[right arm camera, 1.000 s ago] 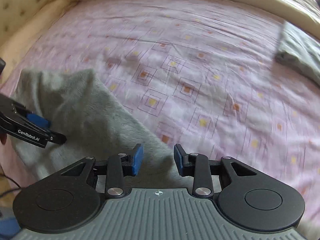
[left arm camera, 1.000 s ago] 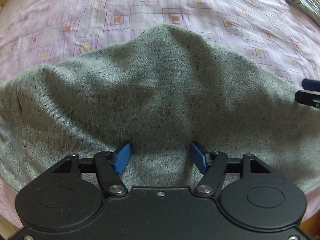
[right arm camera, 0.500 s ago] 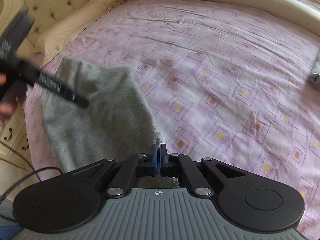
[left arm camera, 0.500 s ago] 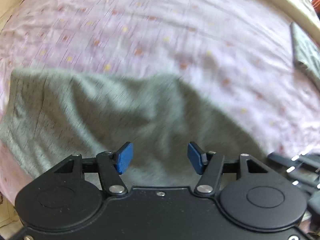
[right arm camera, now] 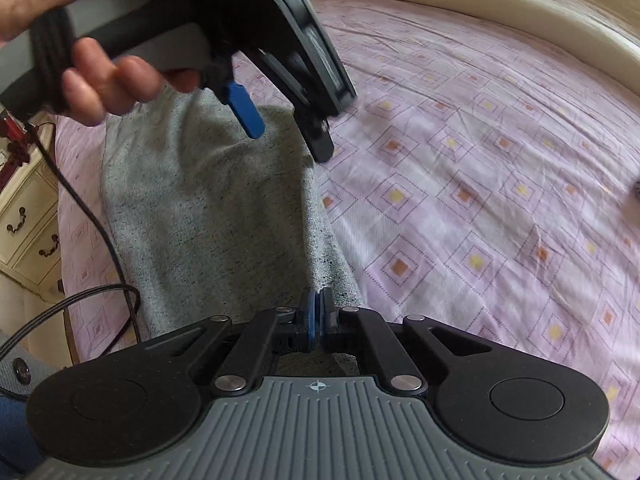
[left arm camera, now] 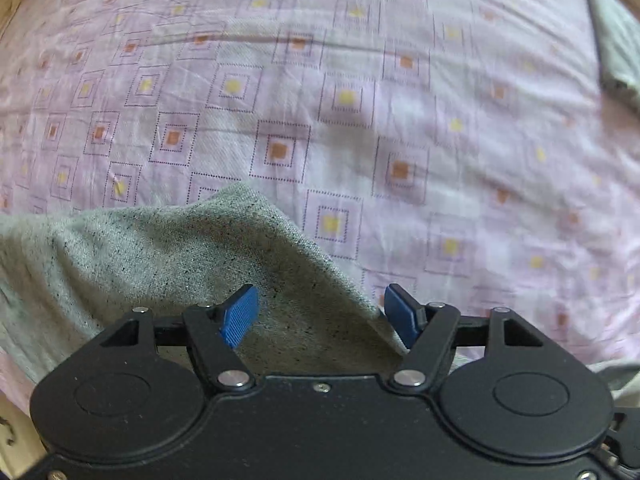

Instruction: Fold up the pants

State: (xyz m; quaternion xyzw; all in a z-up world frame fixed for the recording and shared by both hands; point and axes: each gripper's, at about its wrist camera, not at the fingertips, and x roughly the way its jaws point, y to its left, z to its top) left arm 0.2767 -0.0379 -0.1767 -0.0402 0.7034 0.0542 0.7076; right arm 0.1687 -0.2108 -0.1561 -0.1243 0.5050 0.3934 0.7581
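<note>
Grey speckled pants [right arm camera: 208, 208] lie on the pink patterned bed sheet [right arm camera: 480, 200], towards its left side. My right gripper [right arm camera: 316, 316] is shut on the near edge of the pants, with fabric pinched between the blue pads. In the right wrist view a hand [right arm camera: 100, 80] holds my left gripper [right arm camera: 286, 132] above the far end of the pants. It points down. In the left wrist view the left gripper [left arm camera: 320, 312] hangs over the right edge of the pants [left arm camera: 160, 256]. Its jaws are wide and opening slightly, and the pads press on nothing.
A folded grey cloth [left arm camera: 616, 40] lies at the far right of the bed. A cream padded bed edge [right arm camera: 480, 4] runs along the back. A cream dresser [right arm camera: 24, 216] stands left of the bed, and a black cable [right arm camera: 92, 216] hangs there.
My right gripper closed on the pants' edge. My left gripper moved from over the middle of the pants to their right edge, staying open.
</note>
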